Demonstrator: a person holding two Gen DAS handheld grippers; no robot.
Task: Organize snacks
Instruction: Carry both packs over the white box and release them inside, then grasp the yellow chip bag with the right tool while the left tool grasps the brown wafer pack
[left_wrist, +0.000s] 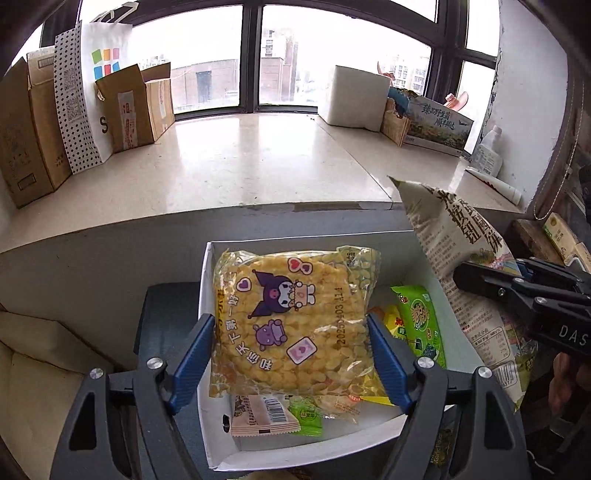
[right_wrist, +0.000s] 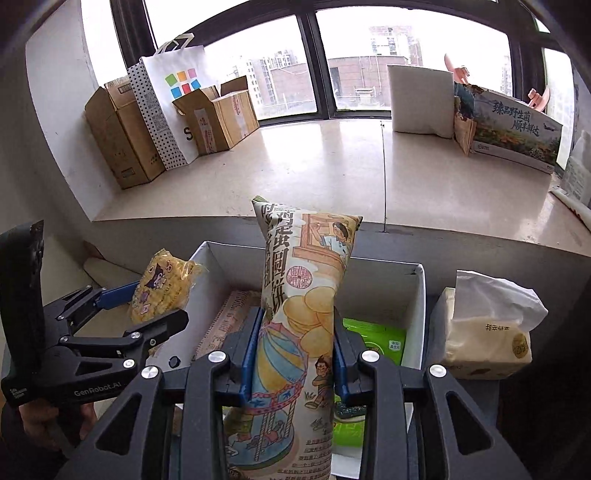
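1. Clearly, in the left wrist view the left gripper (left_wrist: 291, 354) has its jaws wide around the yellow pack (left_wrist: 295, 325), one pad at each edge, and holds it over the white box (left_wrist: 207, 317), I think to lay it flat on the snacks inside.
2. In the right wrist view the right gripper (right_wrist: 293, 354) has narrow jaws clamped on the tall biscuit bag (right_wrist: 303, 295), upright above the same box, probably so it goes in standing.

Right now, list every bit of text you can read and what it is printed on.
"2025 0403 11": yellow snack pack between the left tool's fingers.
"DAS": right tool.
"GenRobot.AI": left tool.
"臻品野生菌 顺丰鲜达": printed box on the sill.
"S": white paper bag.
Cookie bag fine print, barcodes, cardboard box labels: too small or blurred.
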